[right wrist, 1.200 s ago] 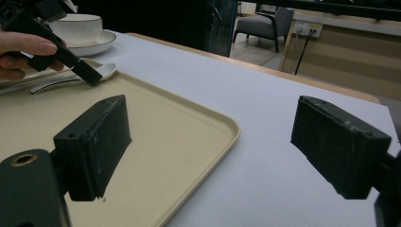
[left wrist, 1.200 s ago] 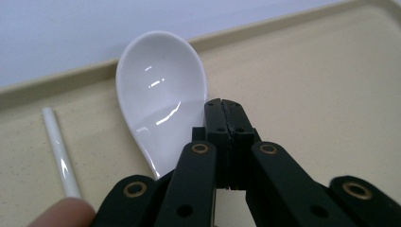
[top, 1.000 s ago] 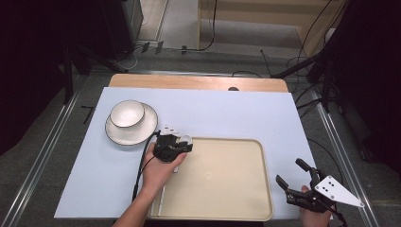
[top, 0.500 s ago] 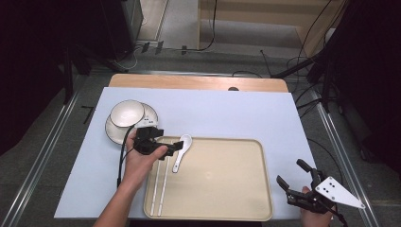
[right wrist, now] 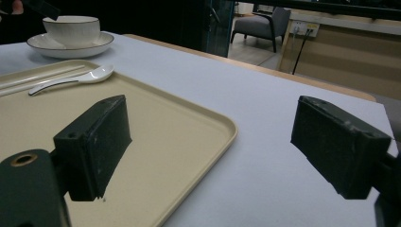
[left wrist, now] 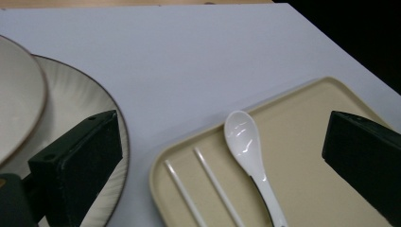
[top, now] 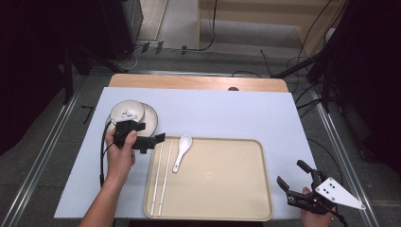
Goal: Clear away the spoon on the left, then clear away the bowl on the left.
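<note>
A white spoon (top: pixel 181 152) and two white chopsticks (top: pixel 161 177) lie in the left part of a beige tray (top: pixel 222 189). My left gripper (top: pixel 156 140) hovers open just left of the tray's far-left corner, beside the plate (top: pixel 150 119) that carries a bowl (top: pixel 126 111). In the left gripper view, the left gripper (left wrist: pixel 220 130) has its jaws wide apart and empty, with the spoon (left wrist: pixel 249 150), chopsticks (left wrist: pixel 208 185) and plate (left wrist: pixel 75 94) beyond them. My right gripper (top: pixel 293 176) is open off the tray's near-right corner. In the right gripper view, the right gripper (right wrist: pixel 213 120) holds nothing.
The tray (right wrist: pixel 142 123) rests on a pale mat (top: pixel 227 111) over a wooden table (top: pixel 198 81). The bowl (right wrist: pixel 71 29) and plate (right wrist: pixel 47 49) stand at the mat's far left. Metal rails (top: pixel 52 142) run along both sides of the table.
My left gripper has moved left, from over the tray's far-left corner towards the plate. The spoon, by its jaws a second ago, lies apart from it in the tray. The right gripper has not moved.
</note>
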Motion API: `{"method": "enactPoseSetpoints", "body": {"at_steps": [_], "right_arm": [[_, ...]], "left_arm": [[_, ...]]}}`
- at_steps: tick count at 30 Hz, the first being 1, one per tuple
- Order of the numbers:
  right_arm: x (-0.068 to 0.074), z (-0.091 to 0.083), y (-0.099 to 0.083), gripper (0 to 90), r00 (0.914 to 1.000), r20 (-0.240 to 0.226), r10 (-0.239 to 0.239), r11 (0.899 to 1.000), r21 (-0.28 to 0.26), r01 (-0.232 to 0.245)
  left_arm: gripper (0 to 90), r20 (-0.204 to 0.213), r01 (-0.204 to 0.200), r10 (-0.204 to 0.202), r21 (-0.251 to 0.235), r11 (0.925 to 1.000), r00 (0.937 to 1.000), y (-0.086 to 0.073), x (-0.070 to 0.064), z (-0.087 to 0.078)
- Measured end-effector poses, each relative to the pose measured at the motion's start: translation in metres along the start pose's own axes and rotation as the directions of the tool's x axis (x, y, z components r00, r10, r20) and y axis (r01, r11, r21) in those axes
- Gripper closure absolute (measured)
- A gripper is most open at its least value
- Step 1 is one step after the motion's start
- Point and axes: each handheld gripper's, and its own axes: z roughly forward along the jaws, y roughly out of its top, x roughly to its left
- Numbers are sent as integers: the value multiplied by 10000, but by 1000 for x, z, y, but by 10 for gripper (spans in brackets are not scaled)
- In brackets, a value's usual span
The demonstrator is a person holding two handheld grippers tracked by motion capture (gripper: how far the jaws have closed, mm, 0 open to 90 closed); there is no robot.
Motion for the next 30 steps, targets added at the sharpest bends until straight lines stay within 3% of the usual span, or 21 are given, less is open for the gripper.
{"method": "enactPoseSetpoints", "body": {"at_steps": [6,9,16,21,24,30], "right_arm": [[0,1,0,130,10000,-16,31,10000,-27,-31],[0,2,0,131,10000,-36,28,10000,-39,-28],[1,4,0,131,9999,-125,4,10000,7,-4],[1,3,0,131,9999,-153,22,10000,24,-22],[2,1,0,131,9999,-125,33,10000,3,-32],[2,-2,0,130,10000,-68,23,10000,-11,-23]], "left_arm": [[0,-433,100,-109,-212,9997,9990,6,17,-12],[0,-356,278,-288,-263,9993,9990,9,27,-18],[0,-970,273,-298,-271,9993,9948,14,46,-27],[0,-1378,354,-387,-267,9990,9897,14,61,-28],[0,-1754,554,-594,-277,9981,9827,14,72,-27],[0,-1991,948,-990,-306,9950,9750,16,86,-26]]}}
